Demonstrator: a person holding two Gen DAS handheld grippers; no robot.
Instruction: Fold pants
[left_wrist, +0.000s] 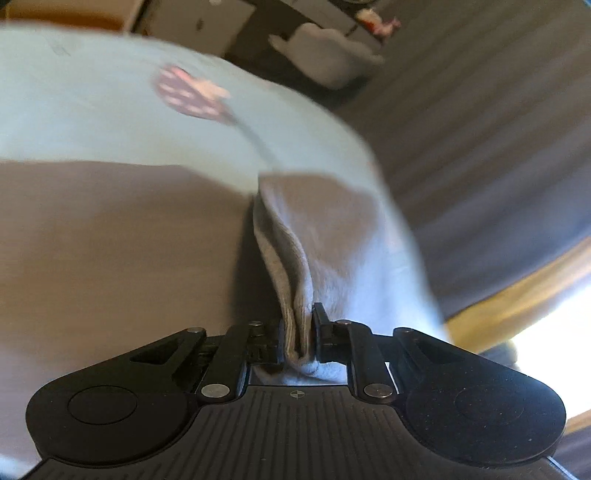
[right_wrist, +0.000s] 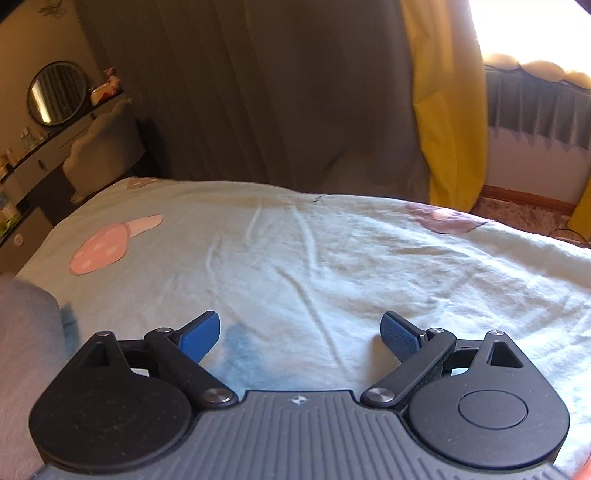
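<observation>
Two claws: one busy, one idle.
Left claw (left_wrist: 300, 334): pinching a bunched fold of the pants (left_wrist: 110, 258), grey cloth squeezed tight between its tips.
Right claw (right_wrist: 300, 332): spread wide, blue pads (right_wrist: 201, 338) apart, hovering over the bedspread (right_wrist: 332, 266) and gripping nothing.
Pants: brownish-grey, spread across the bedspread in the left view; only a grey edge (right_wrist: 26, 350) shows at the right view's left border.
Writing: none readable anywhere.
Hard to see: left view badly blurred; the pink mushroom print (left_wrist: 188, 94) smears there, sharper in the right view (right_wrist: 107, 247).
Beyond: dark curtain (right_wrist: 258, 92), yellow curtain (right_wrist: 450, 110), round mirror (right_wrist: 57, 94).
</observation>
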